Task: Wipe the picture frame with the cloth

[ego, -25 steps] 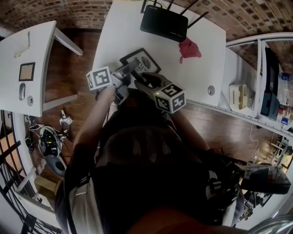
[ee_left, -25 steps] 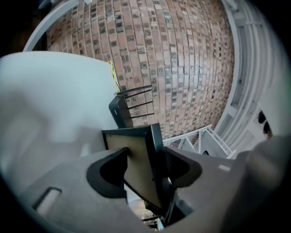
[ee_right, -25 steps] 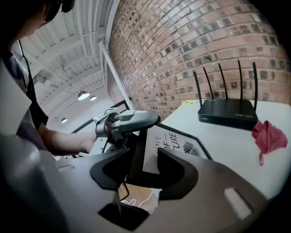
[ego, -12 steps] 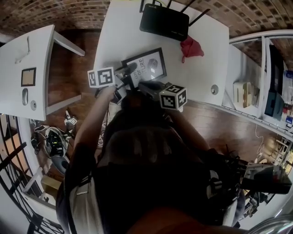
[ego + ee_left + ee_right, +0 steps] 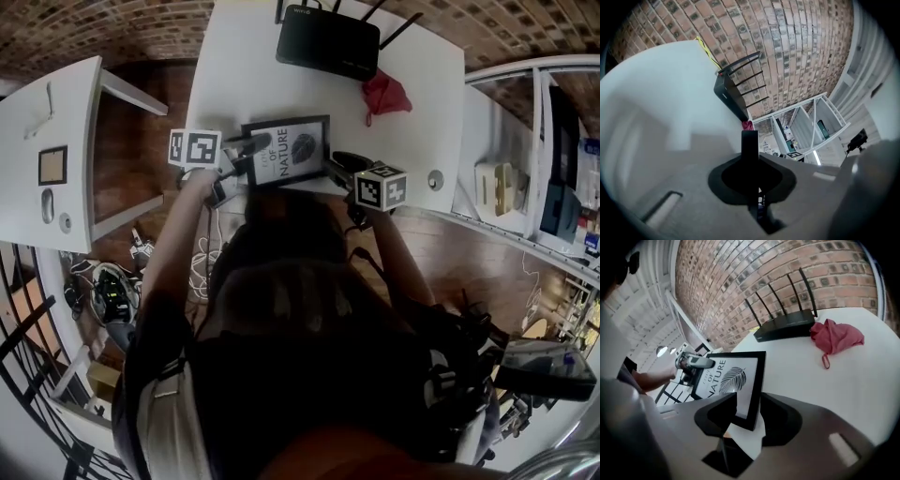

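Black picture frame edge pinched by left gripper; cloth well apart.

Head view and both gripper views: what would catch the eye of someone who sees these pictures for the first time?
The black picture frame with its leaf print sits at the near edge of the white table, the left gripper shut on its left rim. The right gripper has just been opening its jaws, with the frame's corner between them. The red cloth lies untouched beside the black router at the far edge.
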